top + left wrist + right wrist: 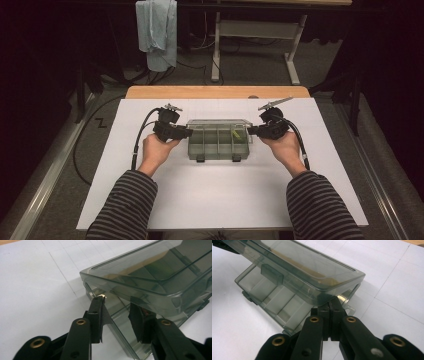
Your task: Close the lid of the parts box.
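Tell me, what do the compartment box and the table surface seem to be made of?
The box looks like smoky, see-through hard plastic with a glossy finish: its dividers show through the walls and the lid reflects light. The table surface looks like matte white board or paper, with faint grid lines and no shine.

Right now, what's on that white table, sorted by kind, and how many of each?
Clear compartment box, its lid part-raised: 1
Small yellow item inside the box: 1
Hand-held black grippers: 2, the left gripper and the right gripper, one at each end of the box
Total: 4
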Demonstrator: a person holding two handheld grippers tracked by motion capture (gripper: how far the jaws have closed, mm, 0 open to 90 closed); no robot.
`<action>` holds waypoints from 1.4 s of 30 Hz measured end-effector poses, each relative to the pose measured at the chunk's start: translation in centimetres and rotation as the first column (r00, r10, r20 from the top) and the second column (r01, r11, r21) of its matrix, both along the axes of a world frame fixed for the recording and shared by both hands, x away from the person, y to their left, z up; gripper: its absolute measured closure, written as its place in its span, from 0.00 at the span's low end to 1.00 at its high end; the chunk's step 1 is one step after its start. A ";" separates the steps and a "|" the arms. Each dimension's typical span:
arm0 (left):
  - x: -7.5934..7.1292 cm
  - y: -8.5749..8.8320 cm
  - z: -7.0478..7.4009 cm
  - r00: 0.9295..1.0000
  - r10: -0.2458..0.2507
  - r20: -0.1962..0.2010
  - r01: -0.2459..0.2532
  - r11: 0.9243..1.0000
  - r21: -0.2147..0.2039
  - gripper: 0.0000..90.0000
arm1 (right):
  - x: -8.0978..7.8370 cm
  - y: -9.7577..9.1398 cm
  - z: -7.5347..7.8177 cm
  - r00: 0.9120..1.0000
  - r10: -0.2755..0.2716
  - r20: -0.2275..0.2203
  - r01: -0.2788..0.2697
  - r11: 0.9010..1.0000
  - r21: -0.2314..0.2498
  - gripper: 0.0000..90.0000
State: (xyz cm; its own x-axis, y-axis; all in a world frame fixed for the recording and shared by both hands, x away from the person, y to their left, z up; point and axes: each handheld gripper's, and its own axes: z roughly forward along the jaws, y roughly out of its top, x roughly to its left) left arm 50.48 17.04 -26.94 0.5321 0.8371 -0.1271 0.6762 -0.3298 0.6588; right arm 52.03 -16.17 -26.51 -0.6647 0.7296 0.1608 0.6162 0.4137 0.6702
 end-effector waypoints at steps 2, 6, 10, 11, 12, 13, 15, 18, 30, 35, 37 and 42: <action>-0.1 0.1 0.0 1.000 -0.003 0.003 0.003 1.000 -0.002 0.73 | -0.1 0.0 -0.1 1.000 0.001 -0.005 -0.001 1.000 0.001 1.00; -0.4 0.1 -0.1 1.000 -0.011 0.011 0.011 1.000 -0.005 0.76 | -0.1 -0.1 -0.4 1.000 0.002 -0.010 -0.001 1.000 0.001 1.00; -0.7 0.0 -0.1 0.999 -0.016 0.030 0.016 1.000 0.005 0.77 | -0.3 -0.2 -0.7 1.000 0.003 -0.015 -0.003 1.000 0.007 1.00; -0.8 0.0 -0.1 0.999 -0.019 0.032 0.019 1.000 0.004 0.78 | -0.3 -0.3 -0.7 1.000 0.004 -0.016 -0.004 1.000 0.007 1.00; -0.9 0.0 -0.1 0.999 -0.021 0.035 0.020 1.000 0.004 0.78 | -0.3 -0.3 -0.7 1.000 0.007 -0.014 -0.007 1.000 0.008 1.00; -1.0 0.0 -0.2 0.999 -0.021 0.039 0.021 1.000 0.004 0.78 | -0.4 -0.3 -0.8 1.000 0.005 -0.014 -0.005 1.000 0.012 1.00; -1.2 0.0 -0.3 0.999 -0.025 0.046 0.024 1.000 0.004 0.78 | -0.5 -0.4 -0.9 1.000 0.009 -0.014 -0.008 1.000 0.013 1.00; -1.5 0.1 -0.4 0.998 -0.026 0.052 0.026 1.000 0.002 0.78 | -0.6 -0.4 -1.0 1.000 0.012 -0.008 -0.011 1.000 0.013 1.00; -2.2 0.8 -1.1 0.999 -0.024 0.023 0.024 1.000 -0.006 0.78 | -1.0 -0.6 -1.4 1.000 0.020 -0.007 -0.019 1.000 0.018 1.00; -2.2 1.7 -1.0 1.000 0.002 0.000 -0.002 1.000 -0.007 0.78 | -1.2 -0.7 -1.7 1.000 0.024 -0.012 -0.024 1.000 0.017 1.00; -2.3 1.9 -0.8 1.000 0.012 0.004 -0.012 1.000 -0.017 0.78 | -1.2 -0.8 -1.9 1.000 0.024 -0.016 -0.023 1.000 0.018 1.00; -2.4 2.3 -0.3 0.999 0.029 0.021 -0.028 0.999 -0.036 0.79 | -1.3 -0.9 -2.2 0.999 0.021 -0.027 -0.021 1.000 0.014 1.00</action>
State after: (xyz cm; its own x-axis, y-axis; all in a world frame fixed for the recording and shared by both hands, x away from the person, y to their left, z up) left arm 48.11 19.36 -27.19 0.5111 0.8471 -0.1456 0.6704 -0.2869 0.6843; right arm 50.74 -17.12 -28.75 -0.6750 0.7133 0.1889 0.6256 0.4175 0.6590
